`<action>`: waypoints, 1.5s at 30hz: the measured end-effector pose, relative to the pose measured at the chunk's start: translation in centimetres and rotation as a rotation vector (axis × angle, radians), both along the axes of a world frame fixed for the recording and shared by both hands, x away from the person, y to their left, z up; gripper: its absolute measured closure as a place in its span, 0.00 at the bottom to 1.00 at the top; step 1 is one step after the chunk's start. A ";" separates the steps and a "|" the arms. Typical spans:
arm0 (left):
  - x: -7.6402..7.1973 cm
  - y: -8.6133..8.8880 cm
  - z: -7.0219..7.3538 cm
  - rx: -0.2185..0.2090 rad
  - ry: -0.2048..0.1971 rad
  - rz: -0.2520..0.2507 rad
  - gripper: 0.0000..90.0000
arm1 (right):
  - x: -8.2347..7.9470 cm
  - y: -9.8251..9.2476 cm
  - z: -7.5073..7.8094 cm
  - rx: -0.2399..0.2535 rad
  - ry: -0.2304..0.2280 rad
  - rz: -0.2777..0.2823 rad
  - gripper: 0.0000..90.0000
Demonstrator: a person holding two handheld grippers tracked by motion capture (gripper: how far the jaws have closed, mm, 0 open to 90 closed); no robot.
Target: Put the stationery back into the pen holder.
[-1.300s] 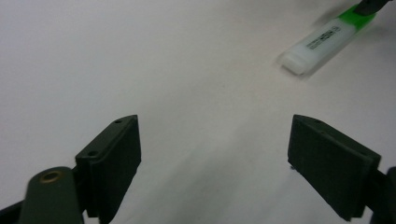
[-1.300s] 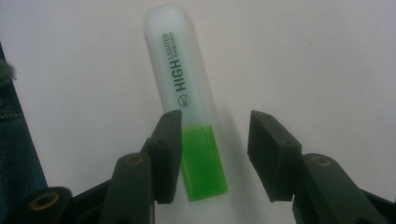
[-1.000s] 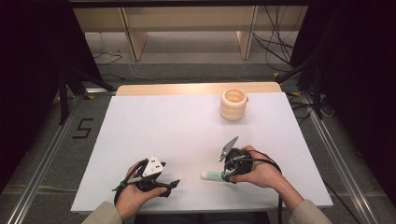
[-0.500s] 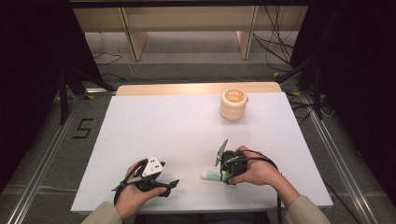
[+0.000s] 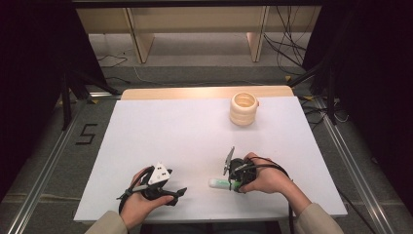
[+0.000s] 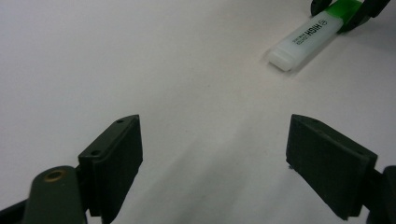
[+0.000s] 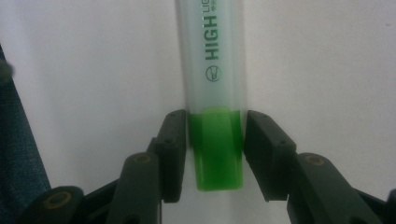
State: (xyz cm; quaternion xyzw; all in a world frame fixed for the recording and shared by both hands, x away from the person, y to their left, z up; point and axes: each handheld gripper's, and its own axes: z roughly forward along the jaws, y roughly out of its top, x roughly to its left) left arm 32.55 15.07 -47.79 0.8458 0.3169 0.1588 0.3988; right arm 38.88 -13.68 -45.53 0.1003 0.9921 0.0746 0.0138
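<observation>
A highlighter (image 5: 217, 183) with a white barrel and a green cap lies flat on the white table (image 5: 170, 131), near the front edge. My right gripper (image 5: 233, 184) comes at it from the right. Its jaws have just been closing with the cap between them. In the right gripper view both pads (image 7: 175, 149) sit flush against the sides of the green cap of the highlighter (image 7: 215, 70). My left gripper (image 5: 178, 194) rests at the front left, open, with bare table between its fingers (image 6: 116, 158). Its view shows the highlighter (image 6: 306, 39) at the top right.
A pale ringed wooden cup (image 5: 244, 108) stands upright at the back right of the table. A wooden strip (image 5: 204, 91) runs along the far edge. Dark curtains and cables lie beyond the table.
My right gripper has eased a little to the left onto the highlighter's green end and its jaws have narrowed around it. The left hand has kept still.
</observation>
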 end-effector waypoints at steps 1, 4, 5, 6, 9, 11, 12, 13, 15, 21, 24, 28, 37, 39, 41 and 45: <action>0.0 0.0 0.0 0.000 0.000 0.000 0.20 | 0.0 0.0 0.0 -0.005 -0.001 0.003 0.67; 0.0 0.0 0.0 0.001 0.001 -0.001 0.20 | 0.0 0.1 0.0 -0.008 0.003 0.004 0.68; 0.0 0.0 0.0 0.001 0.001 -0.001 0.20 | 0.0 0.1 0.0 -0.009 0.003 0.002 0.69; 0.0 0.0 0.0 0.001 0.001 -0.002 0.20 | 0.0 0.0 0.0 -0.008 -0.001 0.005 0.71; 0.0 0.0 0.0 0.000 0.003 -0.002 0.20 | 0.0 0.0 0.0 0.000 0.002 0.002 0.72; 0.0 0.0 0.0 0.000 0.001 -0.003 0.20 | 0.0 0.0 0.0 -0.004 0.002 0.011 0.74; 0.0 0.0 0.0 0.000 0.001 -0.004 0.20 | 0.0 0.0 0.0 -0.004 0.002 0.012 0.74; 0.0 0.0 0.0 0.001 0.001 -0.004 0.21 | 0.0 0.0 0.0 -0.003 0.004 0.011 0.74; 0.0 0.0 0.0 -0.002 0.003 -0.003 0.21 | 0.0 -0.1 0.0 0.006 0.002 0.003 0.75; 0.0 -0.1 0.0 -0.005 0.003 -0.009 0.22 | 0.0 -0.5 0.2 0.019 -0.007 -0.016 0.75; 0.0 -0.2 -0.1 -0.005 -0.003 -0.025 0.24 | 0.0 -0.6 0.4 0.045 -0.013 -0.004 0.75; 0.0 -0.4 0.2 -0.016 -0.017 -0.053 0.26 | -0.2 -0.5 0.7 0.078 -0.029 0.013 0.75; 0.9 -2.2 1.4 -0.034 -0.066 -0.226 0.32 | -0.9 0.6 1.7 0.135 -0.042 0.077 0.75; 1.2 -2.8 1.4 -0.019 -0.056 -0.279 0.32 | -1.1 1.0 1.8 0.133 -0.040 0.096 0.75; 1.5 -3.4 1.3 -0.007 -0.053 -0.317 0.34 | -1.2 1.2 1.9 0.141 -0.038 0.105 0.75; 2.1 -4.4 1.3 0.019 -0.057 -0.375 0.36 | -1.4 1.7 2.0 0.141 -0.033 0.119 0.75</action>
